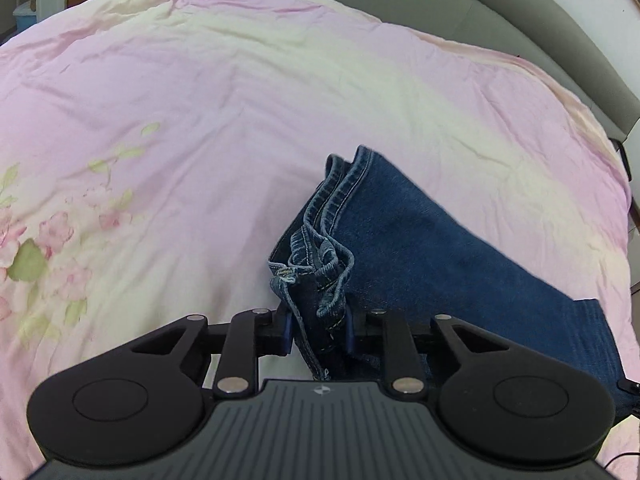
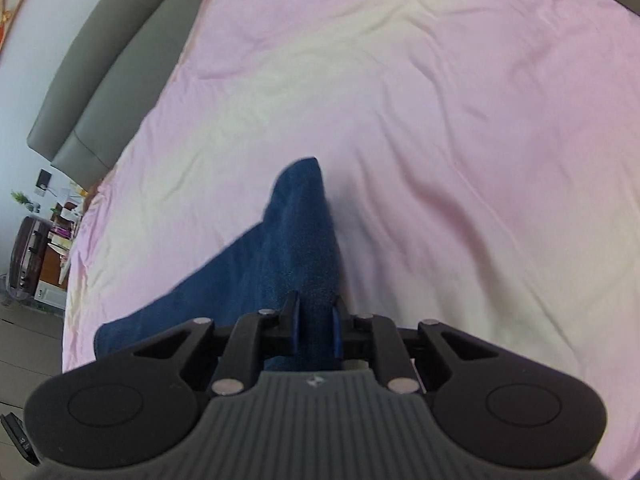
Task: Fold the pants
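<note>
Gripping a bunched stack of stitched hems, the left gripper [image 1: 319, 330] has its blue pads closed on the blue jeans [image 1: 420, 248]; several layers of seamed denim edge are squeezed between the two fingers and fan out just ahead of the fingertips. From that pinch the folded denim runs ahead and to the right of the fingers as a broad flat band lying on the pink floral duvet [image 1: 200, 128], with one hemmed corner furthest ahead of the fingertips. Beyond the cloth, past the far edge of the bedding, a grey padded headboard [image 1: 520, 20] curves across the upper right.

In the right wrist view, the right gripper [image 2: 316, 330] is likewise closed on the jeans [image 2: 288, 240], a narrow fold of dark denim clamped between its pads. Ahead of these fingers the fabric rises to a blurred point, and to their left it spreads down over the duvet [image 2: 440, 120] toward the near bed edge. The headboard [image 2: 100, 100] lies far to the left of the fingers.
</note>
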The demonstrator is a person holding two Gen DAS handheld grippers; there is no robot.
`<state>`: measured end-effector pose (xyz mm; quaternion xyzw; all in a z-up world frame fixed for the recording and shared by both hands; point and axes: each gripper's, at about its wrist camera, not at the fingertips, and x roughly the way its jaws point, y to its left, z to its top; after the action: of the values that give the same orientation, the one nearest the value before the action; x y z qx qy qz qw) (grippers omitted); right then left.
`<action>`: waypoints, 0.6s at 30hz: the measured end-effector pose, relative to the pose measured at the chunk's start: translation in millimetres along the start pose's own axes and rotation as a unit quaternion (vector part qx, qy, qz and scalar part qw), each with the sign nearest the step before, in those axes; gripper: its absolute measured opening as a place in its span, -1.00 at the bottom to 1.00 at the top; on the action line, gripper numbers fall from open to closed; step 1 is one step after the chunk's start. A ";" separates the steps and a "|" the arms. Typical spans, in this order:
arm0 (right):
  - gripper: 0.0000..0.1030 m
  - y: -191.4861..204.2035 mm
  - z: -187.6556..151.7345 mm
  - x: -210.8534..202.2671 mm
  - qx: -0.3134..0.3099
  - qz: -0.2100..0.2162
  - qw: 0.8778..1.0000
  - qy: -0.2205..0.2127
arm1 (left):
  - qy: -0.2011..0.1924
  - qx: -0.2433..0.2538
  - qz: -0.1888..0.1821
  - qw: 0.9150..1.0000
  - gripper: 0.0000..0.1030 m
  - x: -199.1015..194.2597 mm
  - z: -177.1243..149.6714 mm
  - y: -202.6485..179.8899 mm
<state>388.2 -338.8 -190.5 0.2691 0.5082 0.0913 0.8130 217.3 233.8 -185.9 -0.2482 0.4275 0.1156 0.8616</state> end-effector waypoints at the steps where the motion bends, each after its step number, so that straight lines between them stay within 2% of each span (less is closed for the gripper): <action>1: -0.80 -14.2 -10.0 8.4 0.008 -0.005 1.000 0.004 | 0.011 -0.016 0.002 1.000 -0.48 9.0 -0.8 7.6; 3: -0.78 -31.3 -21.8 23.3 0.023 -0.008 1.000 0.010 | 0.032 -0.069 -0.005 0.997 -0.46 19.5 1.1 21.2; 4: -0.77 -34.3 -25.5 30.2 0.022 -0.015 1.000 0.014 | 0.037 -0.078 -0.007 0.996 -0.45 22.2 1.7 24.6; 5: -0.75 -35.0 -28.7 34.6 0.014 -0.024 1.000 0.012 | 0.038 -0.077 -0.007 0.996 -0.44 24.2 3.2 24.9; 8: -0.49 -29.8 -31.0 43.5 -0.012 -0.058 0.998 0.014 | 0.050 -0.071 0.001 0.996 -0.24 22.9 5.8 23.6; 10: -0.29 -23.6 -29.8 37.0 -0.042 -0.079 0.996 0.010 | 0.051 -0.059 0.008 0.997 0.03 13.7 8.7 20.4; 12: -0.27 -13.1 -29.2 26.4 -0.082 -0.098 0.992 0.004 | 0.049 -0.037 0.023 0.998 0.11 2.0 10.9 18.2; 15: -0.26 2.2 -30.4 6.8 -0.147 -0.117 0.982 -0.017 | 0.029 0.005 0.022 0.999 0.13 -18.0 17.7 10.8; 18: -0.28 19.9 -31.0 -8.2 -0.196 -0.109 0.974 -0.042 | -0.010 0.051 0.000 0.999 0.12 -28.2 30.7 -9.1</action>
<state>359.7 -314.9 -184.1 0.0510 0.4718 0.0886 0.8758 224.8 242.6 -144.8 -0.2032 0.4244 0.0959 0.8771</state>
